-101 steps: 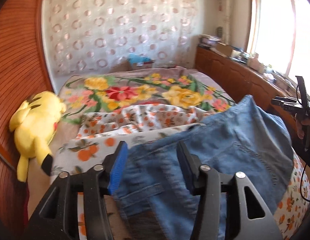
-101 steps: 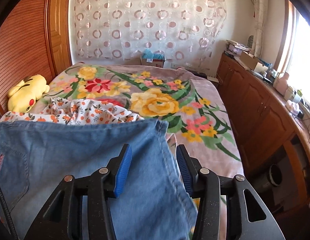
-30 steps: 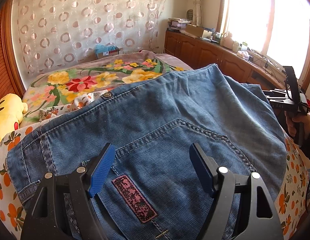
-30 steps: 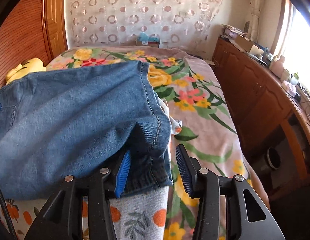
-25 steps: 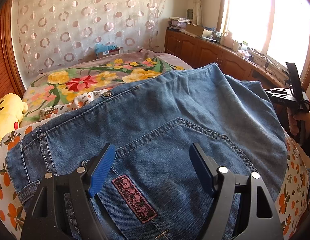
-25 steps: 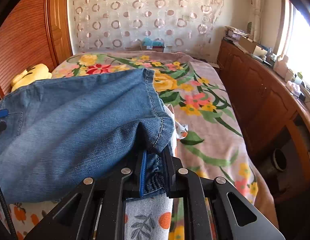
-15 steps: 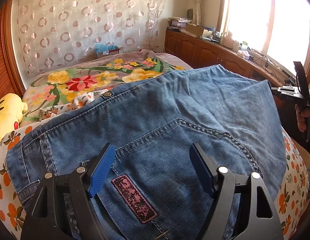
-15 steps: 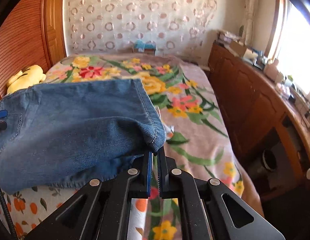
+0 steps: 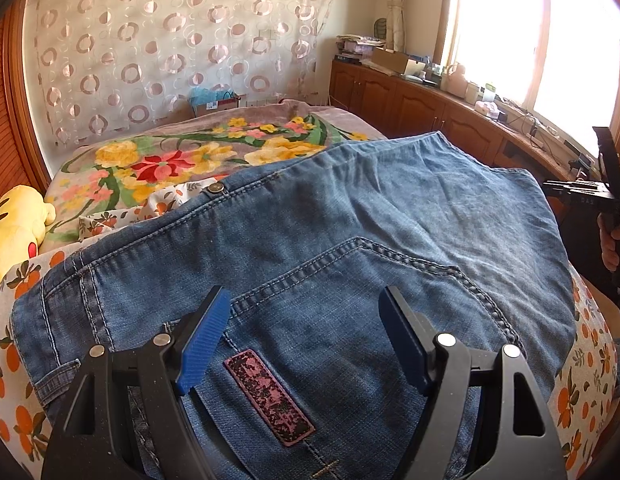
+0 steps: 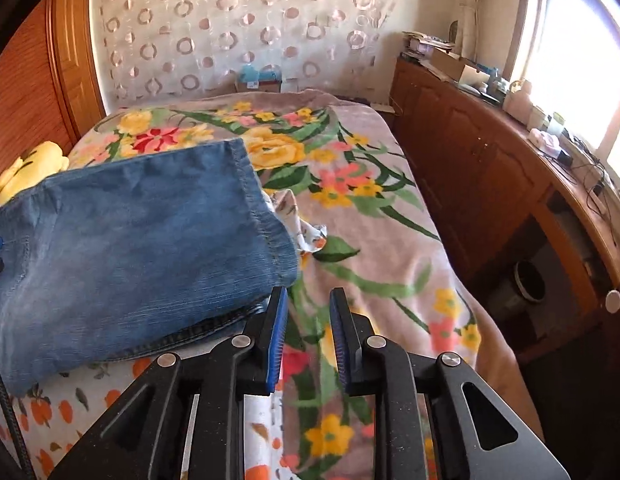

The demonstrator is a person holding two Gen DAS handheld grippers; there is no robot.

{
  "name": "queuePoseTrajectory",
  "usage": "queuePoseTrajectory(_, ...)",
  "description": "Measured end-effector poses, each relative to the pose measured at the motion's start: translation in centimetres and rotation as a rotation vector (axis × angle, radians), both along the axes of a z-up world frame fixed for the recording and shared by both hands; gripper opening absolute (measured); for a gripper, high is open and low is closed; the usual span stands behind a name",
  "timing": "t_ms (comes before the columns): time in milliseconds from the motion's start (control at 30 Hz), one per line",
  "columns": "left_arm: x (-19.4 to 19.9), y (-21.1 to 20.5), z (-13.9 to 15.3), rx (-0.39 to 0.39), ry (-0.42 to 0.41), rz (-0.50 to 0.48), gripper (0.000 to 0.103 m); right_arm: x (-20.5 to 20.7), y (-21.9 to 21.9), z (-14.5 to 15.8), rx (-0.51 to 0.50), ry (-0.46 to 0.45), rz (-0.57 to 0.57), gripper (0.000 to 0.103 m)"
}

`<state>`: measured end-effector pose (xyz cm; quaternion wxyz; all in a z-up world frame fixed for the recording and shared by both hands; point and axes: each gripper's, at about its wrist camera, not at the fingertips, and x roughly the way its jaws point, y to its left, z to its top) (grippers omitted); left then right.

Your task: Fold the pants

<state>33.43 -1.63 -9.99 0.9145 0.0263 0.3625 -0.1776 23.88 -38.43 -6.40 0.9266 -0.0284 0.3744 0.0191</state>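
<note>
Blue denim pants (image 9: pixel 330 240) lie folded on the bed, waistband to the left with a button and a pink patch. My left gripper (image 9: pixel 305 332) is open, its blue pads spread just above the back pocket, holding nothing. In the right wrist view the pants (image 10: pixel 141 240) lie left of my right gripper (image 10: pixel 307 332), which is open by a narrow gap and empty, just off the leg hem. The right gripper also shows at the right edge of the left wrist view (image 9: pixel 606 196).
The bed carries a floral blanket (image 10: pixel 350 184) and an orange-print white sheet (image 9: pixel 13 364). A yellow plush toy (image 9: pixel 13 228) lies at the left. Wooden cabinets (image 10: pixel 490 168) with clutter run along the right. A patterned curtain (image 9: pixel 169 48) hangs behind.
My right gripper closed on the pants' hem corner, pulled it, then opened and let go; the hem now lies flat on the bed. My left gripper stayed open and still.
</note>
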Motion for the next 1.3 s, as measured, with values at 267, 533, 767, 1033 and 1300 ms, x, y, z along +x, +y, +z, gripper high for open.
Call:
queuePoseTrajectory(267, 0.0, 0.0, 0.0, 0.001, 0.000, 0.000, 0.077, -2.4, 2.0, -0.3, 0.102, -0.044, 0.017, 0.036)
queuePoseTrajectory(533, 0.0, 0.0, 0.0, 0.003, 0.002, -0.001, 0.077, -4.5, 4.4, 0.4, 0.132, -0.090, 0.095, 0.038)
queuePoseTrajectory(767, -0.2, 0.4, -0.2, 0.006, -0.001, 0.000, 0.077, -3.7, 6.6, -3.2, 0.059, 0.004, 0.145, 0.042)
queuePoseTrajectory(1033, -1.2, 1.5, -0.1, -0.002, -0.025, 0.004, 0.077, -2.9, 5.5, -4.0, 0.062, 0.053, 0.105, 0.046)
queuePoseTrajectory(1300, -2.9, 2.0, 1.4, -0.029, -0.099, -0.008, 0.077, -3.2, 2.1, -1.8, 0.157, 0.016, -0.048, 0.046)
